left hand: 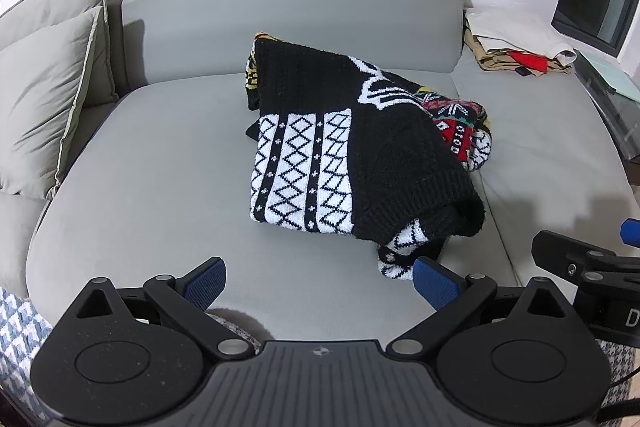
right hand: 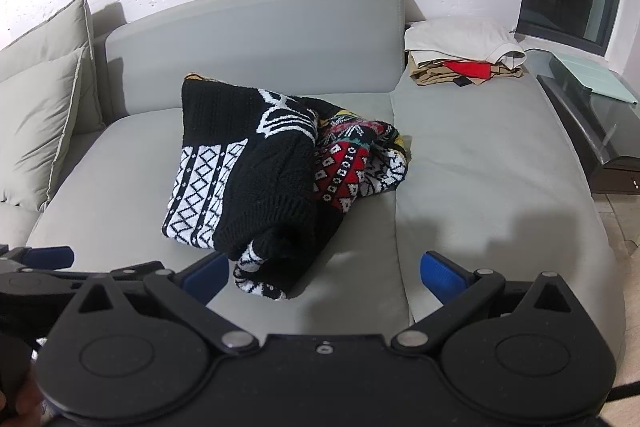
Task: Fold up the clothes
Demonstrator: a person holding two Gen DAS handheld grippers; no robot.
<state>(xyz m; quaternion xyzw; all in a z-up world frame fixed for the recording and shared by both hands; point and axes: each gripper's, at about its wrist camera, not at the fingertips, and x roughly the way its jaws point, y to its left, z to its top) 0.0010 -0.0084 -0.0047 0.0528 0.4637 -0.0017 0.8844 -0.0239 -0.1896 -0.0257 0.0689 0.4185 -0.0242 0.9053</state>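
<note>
A black and white patterned knit sweater (left hand: 352, 155) lies crumpled on the grey sofa seat (left hand: 160, 187), with a red and yellow patterned part bunched on its right side. In the right wrist view the sweater (right hand: 256, 179) lies just beyond the fingers. My left gripper (left hand: 320, 285) is open near the seat's front edge, its right pad (left hand: 438, 287) beside the sweater's lower cuff, holding nothing. My right gripper (right hand: 324, 277) is open too, and its left pad (right hand: 206, 279) is close to the same cuff. The right gripper's body (left hand: 588, 267) shows at the left view's right edge.
Two grey cushions (left hand: 44, 99) lean at the left end of the sofa. A stack of folded clothes (right hand: 464, 55), white on top with tan and red below, sits at the back right. A dark glass side table (right hand: 600, 123) stands right of the sofa.
</note>
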